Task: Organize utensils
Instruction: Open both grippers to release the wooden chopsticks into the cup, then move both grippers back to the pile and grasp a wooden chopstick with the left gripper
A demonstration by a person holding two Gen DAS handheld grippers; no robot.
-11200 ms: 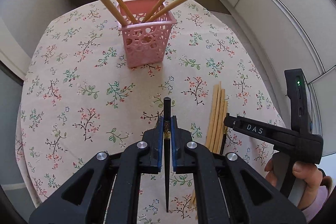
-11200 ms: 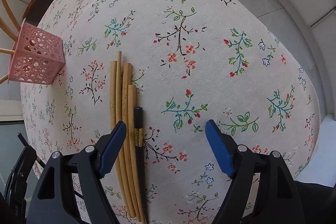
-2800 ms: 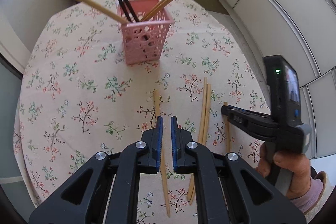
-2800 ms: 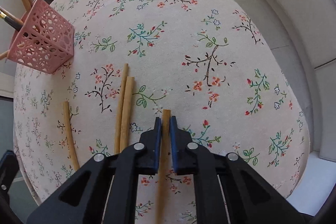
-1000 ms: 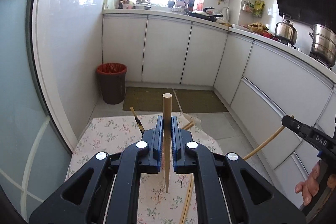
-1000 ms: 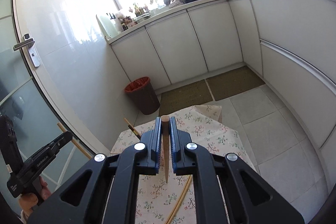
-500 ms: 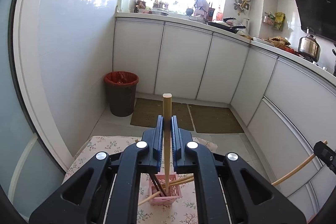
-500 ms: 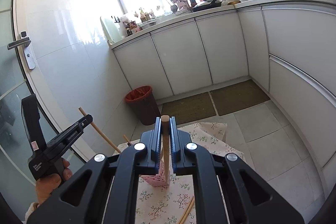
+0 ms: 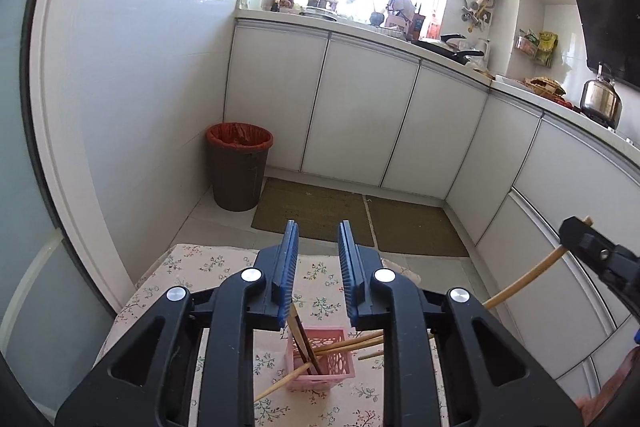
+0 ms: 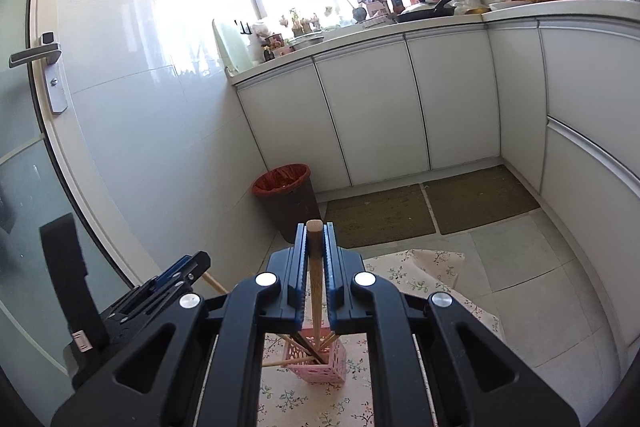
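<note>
The pink perforated basket point(image 9: 322, 359) stands on the floral tablecloth point(image 9: 200, 263) and holds several bamboo chopsticks and a dark pair. My left gripper point(image 9: 318, 259) is open and empty above the basket. My right gripper point(image 10: 315, 255) is shut on a bamboo chopstick point(image 10: 316, 275) held upright, its lower end over the basket point(image 10: 318, 367). In the left wrist view the right gripper point(image 9: 596, 251) appears at the right edge with its chopstick point(image 9: 520, 283) slanting down. The left gripper point(image 10: 160, 287) shows at lower left in the right wrist view.
A dark bin point(image 9: 238, 167) with a red liner stands on the floor past the table, beside white cabinets point(image 9: 360, 115). Two floor mats point(image 9: 316, 211) lie beyond the table edge. A glass door with a handle point(image 10: 36, 55) is at the left.
My left gripper has opened and its bamboo chopstick has dropped into the basket. My right gripper still holds its chopstick and has moved closer over the basket.
</note>
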